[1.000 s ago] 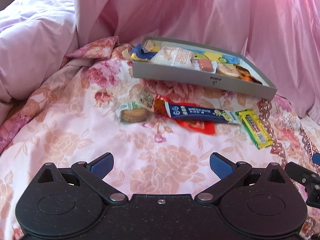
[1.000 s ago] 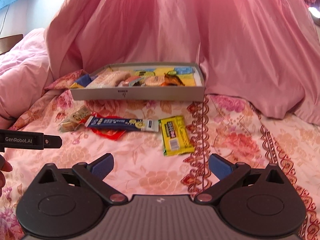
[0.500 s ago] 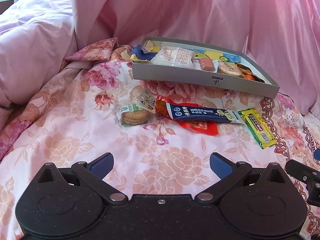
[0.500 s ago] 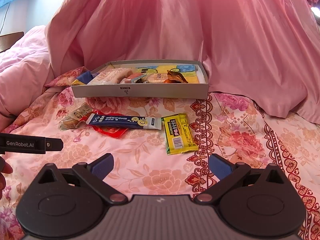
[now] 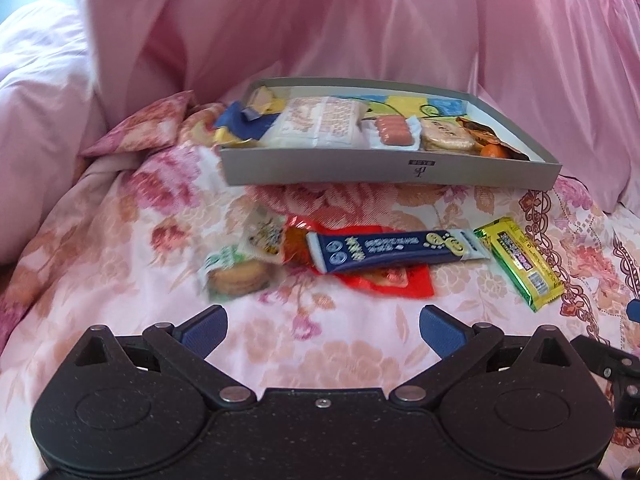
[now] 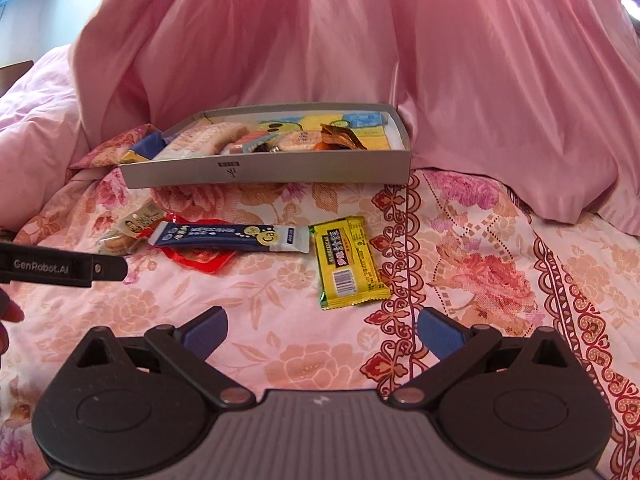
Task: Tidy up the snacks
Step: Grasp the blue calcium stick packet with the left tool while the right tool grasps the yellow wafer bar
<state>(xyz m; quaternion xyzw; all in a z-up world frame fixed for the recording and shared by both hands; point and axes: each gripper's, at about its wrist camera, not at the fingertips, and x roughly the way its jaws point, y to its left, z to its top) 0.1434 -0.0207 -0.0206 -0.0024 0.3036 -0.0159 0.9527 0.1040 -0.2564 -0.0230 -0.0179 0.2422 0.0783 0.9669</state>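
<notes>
A grey box (image 5: 384, 168) with several snacks in it lies on the floral bedspread; it also shows in the right wrist view (image 6: 320, 168). In front of it lie a round biscuit pack (image 5: 236, 274), a small beige pack (image 5: 264, 236), a red pack (image 5: 380, 280), a dark blue bar (image 5: 396, 250) across the red one, and a yellow bar (image 5: 520, 268). The right wrist view shows the blue bar (image 6: 228, 236) and yellow bar (image 6: 348, 268). My left gripper (image 5: 323, 330) is open and empty just short of the snacks. My right gripper (image 6: 322, 330) is open and empty just short of the yellow bar.
Pink quilts are heaped behind the box (image 5: 360, 20) and to the left (image 5: 36, 120). The left gripper's black body (image 6: 60, 266) shows at the left edge of the right wrist view. Part of the right gripper (image 5: 616, 364) shows at the left wrist view's right edge.
Both grippers have moved forward toward the loose snacks, which now sit closer and lower in view. Both stay open. No snack has moved.
</notes>
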